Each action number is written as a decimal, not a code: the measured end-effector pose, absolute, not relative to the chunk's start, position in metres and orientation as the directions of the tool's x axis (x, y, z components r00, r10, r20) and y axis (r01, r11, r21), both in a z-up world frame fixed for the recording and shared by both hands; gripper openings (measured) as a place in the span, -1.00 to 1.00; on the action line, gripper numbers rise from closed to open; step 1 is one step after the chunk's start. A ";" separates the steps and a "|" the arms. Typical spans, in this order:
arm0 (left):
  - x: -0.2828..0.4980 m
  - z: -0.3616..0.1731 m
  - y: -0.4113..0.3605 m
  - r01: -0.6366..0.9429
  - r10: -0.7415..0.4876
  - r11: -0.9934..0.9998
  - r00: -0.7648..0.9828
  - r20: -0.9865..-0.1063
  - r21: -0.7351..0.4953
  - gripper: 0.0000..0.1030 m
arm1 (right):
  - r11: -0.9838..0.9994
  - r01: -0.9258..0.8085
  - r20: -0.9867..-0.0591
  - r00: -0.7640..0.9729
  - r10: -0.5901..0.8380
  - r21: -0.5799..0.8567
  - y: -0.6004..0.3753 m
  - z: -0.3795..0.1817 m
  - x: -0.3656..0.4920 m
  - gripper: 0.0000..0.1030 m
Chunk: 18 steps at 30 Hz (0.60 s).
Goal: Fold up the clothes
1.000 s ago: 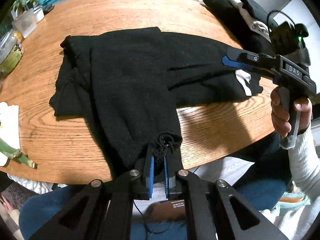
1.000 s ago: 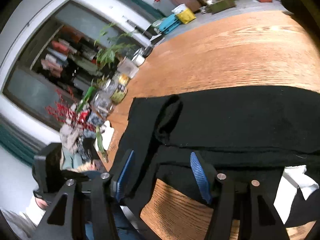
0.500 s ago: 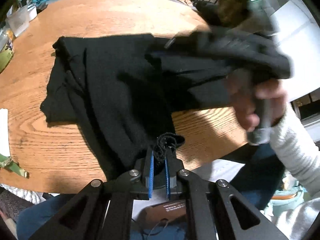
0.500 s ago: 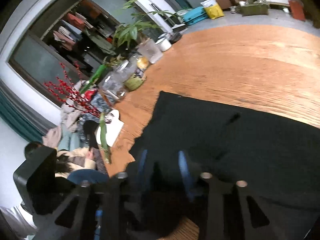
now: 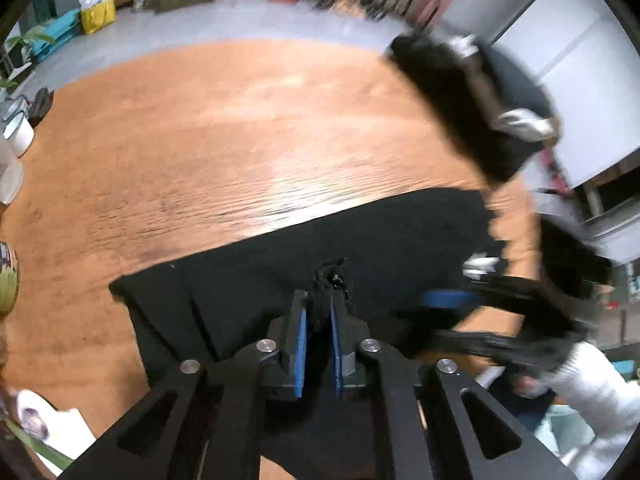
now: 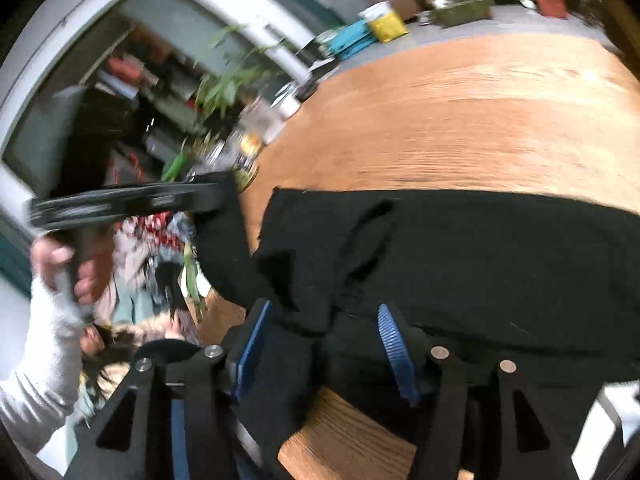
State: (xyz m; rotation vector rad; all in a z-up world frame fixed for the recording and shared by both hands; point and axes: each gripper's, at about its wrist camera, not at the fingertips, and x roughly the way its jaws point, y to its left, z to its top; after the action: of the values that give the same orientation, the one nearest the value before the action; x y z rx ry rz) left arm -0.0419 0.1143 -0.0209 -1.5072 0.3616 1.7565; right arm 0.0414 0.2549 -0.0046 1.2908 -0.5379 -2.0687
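My left tool has just been opening, bunched black garment between its pads; right tool gapes wide over the near edge, gripping nothing.

1. A black garment is spread across the near part of the wooden worktop, folded over itself in layers.
2. A bunched bit of its fabric is seen between the blue pads of the left hand-held gripper.
3. In the right wrist view, a rumpled fold is seen near its left edge.
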 end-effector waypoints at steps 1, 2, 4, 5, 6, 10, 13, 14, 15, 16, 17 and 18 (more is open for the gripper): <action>-0.047 -0.034 0.120 -0.705 0.334 -0.665 0.013 -0.942 -0.245 0.09 | -0.710 0.277 -0.633 -0.324 -0.703 0.648 0.264 -0.006 0.043 0.17; -0.047 -0.044 0.122 -0.706 0.303 -0.673 0.010 -0.953 -0.221 0.56 | -0.703 0.262 -0.624 -0.329 -0.709 0.661 0.271 -0.008 0.043 0.17; -0.045 -0.046 0.121 -0.714 0.294 -0.671 -0.008 -0.956 -0.201 0.76 | -0.692 0.239 -0.611 -0.337 -0.717 0.681 0.282 -0.010 0.042 0.17; -0.043 -0.041 0.119 -0.720 0.308 -0.665 -0.021 -0.951 -0.199 0.76 | -0.689 0.245 -0.607 -0.336 -0.720 0.682 0.281 -0.009 0.040 0.17; -0.042 -0.037 0.117 -0.726 0.322 -0.658 -0.034 -0.946 -0.198 0.76 | -0.686 0.251 -0.604 -0.335 -0.724 0.683 0.281 -0.007 0.038 0.17; -0.031 -0.005 0.100 -0.746 0.410 -0.637 -0.118 -0.904 -0.192 0.76 | -0.671 0.289 -0.587 -0.331 -0.739 0.682 0.280 0.000 0.036 0.18; -0.011 0.006 0.091 -0.767 0.485 -0.612 -0.173 -0.857 -0.192 0.76 | -0.668 0.294 -0.583 -0.331 -0.742 0.684 0.282 0.001 0.038 0.18; -0.005 0.008 0.088 -0.773 0.509 -0.605 -0.190 -0.839 -0.192 0.76 | -0.667 0.291 -0.583 -0.328 -0.743 0.686 0.281 0.000 0.039 0.20; 0.000 0.006 0.089 -0.774 0.525 -0.603 -0.202 -0.827 -0.194 0.76 | -0.665 0.289 -0.583 -0.326 -0.744 0.689 0.281 -0.001 0.040 0.20; 0.004 0.002 0.089 -0.775 0.540 -0.600 -0.208 -0.816 -0.200 0.76 | -0.667 0.286 -0.584 -0.328 -0.742 0.688 0.280 -0.002 0.040 0.23; 0.006 -0.007 0.092 -0.774 0.554 -0.593 -0.191 -0.810 -0.223 0.76 | -0.669 0.283 -0.586 -0.329 -0.741 0.687 0.279 -0.003 0.039 0.24; 0.007 -0.017 0.095 -0.769 0.558 -0.592 -0.176 -0.811 -0.240 0.76 | -0.671 0.282 -0.588 -0.330 -0.739 0.685 0.279 -0.003 0.040 0.24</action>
State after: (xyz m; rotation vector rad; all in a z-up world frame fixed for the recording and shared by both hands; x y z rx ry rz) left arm 0.0066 0.0954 -0.0170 -1.1683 0.2800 1.8860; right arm 0.0397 0.2791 -0.0034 1.2508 -0.6265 -2.0416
